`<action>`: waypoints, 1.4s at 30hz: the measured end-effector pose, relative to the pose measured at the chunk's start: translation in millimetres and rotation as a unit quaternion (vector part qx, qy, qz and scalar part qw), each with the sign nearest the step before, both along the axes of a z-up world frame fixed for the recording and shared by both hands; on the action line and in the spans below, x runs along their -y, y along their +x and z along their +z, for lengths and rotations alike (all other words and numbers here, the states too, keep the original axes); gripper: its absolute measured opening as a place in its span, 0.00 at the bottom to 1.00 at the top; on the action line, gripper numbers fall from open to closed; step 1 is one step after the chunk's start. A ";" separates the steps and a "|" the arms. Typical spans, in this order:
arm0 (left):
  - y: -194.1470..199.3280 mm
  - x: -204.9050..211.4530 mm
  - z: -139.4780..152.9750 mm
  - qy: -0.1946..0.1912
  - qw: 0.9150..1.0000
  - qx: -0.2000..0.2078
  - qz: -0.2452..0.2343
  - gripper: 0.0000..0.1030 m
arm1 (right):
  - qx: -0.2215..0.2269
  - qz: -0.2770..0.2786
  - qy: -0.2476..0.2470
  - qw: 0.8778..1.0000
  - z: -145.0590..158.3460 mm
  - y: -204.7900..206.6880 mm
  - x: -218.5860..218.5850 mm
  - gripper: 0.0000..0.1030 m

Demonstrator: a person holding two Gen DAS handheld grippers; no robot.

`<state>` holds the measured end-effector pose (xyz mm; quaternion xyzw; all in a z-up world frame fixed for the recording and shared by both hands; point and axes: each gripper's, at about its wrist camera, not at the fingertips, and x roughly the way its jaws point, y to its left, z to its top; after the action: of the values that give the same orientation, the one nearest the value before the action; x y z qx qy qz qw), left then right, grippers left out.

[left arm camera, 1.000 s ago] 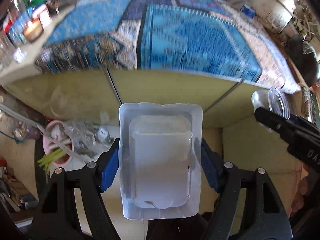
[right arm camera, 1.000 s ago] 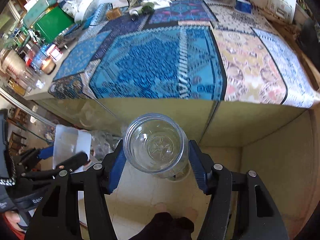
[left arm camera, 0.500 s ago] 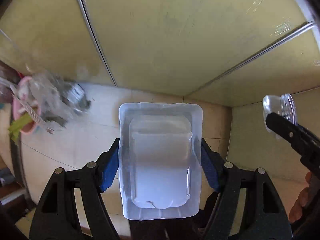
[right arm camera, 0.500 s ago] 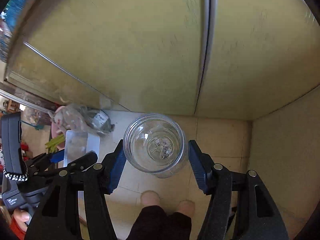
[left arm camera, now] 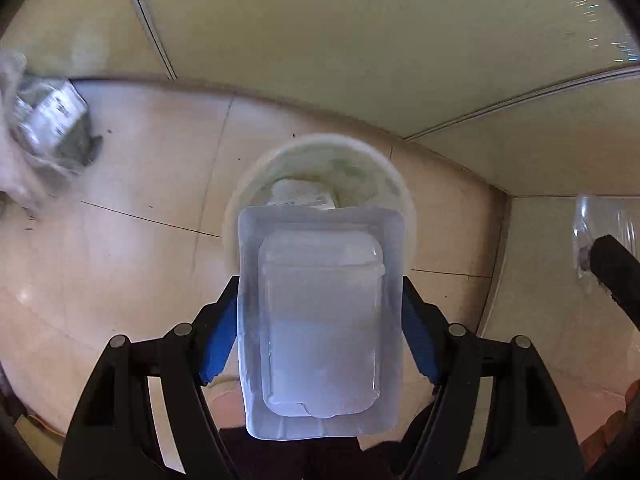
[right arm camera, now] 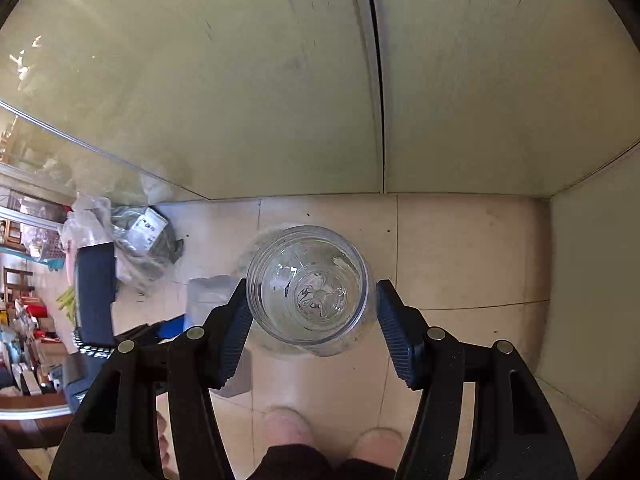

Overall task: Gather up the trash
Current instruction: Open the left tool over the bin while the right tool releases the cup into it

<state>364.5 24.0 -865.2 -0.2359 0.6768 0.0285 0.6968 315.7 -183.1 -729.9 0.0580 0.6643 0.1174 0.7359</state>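
1. Clear plastic is in both grippers right now. The left gripper (left arm camera: 320, 312) is squeezed on a see-through plastic tray (left arm camera: 320, 300), with one blue pad on each side of it.
2. The right gripper (right arm camera: 312, 320) is squeezed on a clear plastic cup (right arm camera: 308, 284), and we look right down into the cup.
3. A white bin (left arm camera: 320, 184) stands on the tiled floor (left arm camera: 120, 260), near the bottom of the yellow cupboard doors (left arm camera: 320, 40). In the left view the tray hangs just over the bin.
4. Some trash is already inside the bin. It looks like a white packet (left arm camera: 302, 196), so part of the job seems done.
5. The tray and the cup are both picked up, but neither one is in the bin yet. That part is still left.
6. I think the tray goes in first, because it is already over the bin. The cup is off to the right side, so it would go in after.
7. A crumpled plastic bag (right arm camera: 140, 236) lies on the floor to the left. I cannot tell if it is trash to pick up too.
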 end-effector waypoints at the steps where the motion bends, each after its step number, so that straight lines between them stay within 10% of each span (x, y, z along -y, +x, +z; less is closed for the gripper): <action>1: 1.1 0.9 -7.6 -0.004 1.000 0.001 0.003 0.71 | -0.002 0.000 0.002 1.000 -5.8 -1.7 -2.3 0.56; 21: 6.3 -23.5 -46.9 0.003 0.999 0.031 0.026 0.74 | -0.008 0.014 0.026 1.000 -51.2 -4.9 -7.0 0.56; 34: -26.6 -49.3 8.2 0.070 0.995 0.061 0.028 0.74 | -0.055 0.021 0.018 0.998 -70.1 -4.2 -29.0 0.56; 42: -30.8 -42.9 110.2 0.089 0.993 0.075 0.015 0.74 | -0.029 0.022 -0.006 0.999 25.7 -8.3 -27.3 0.56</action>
<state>333.7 66.9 -755.0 -0.1848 0.6139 0.0813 0.7631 307.4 -155.8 -704.1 0.0428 0.6868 0.1277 0.7143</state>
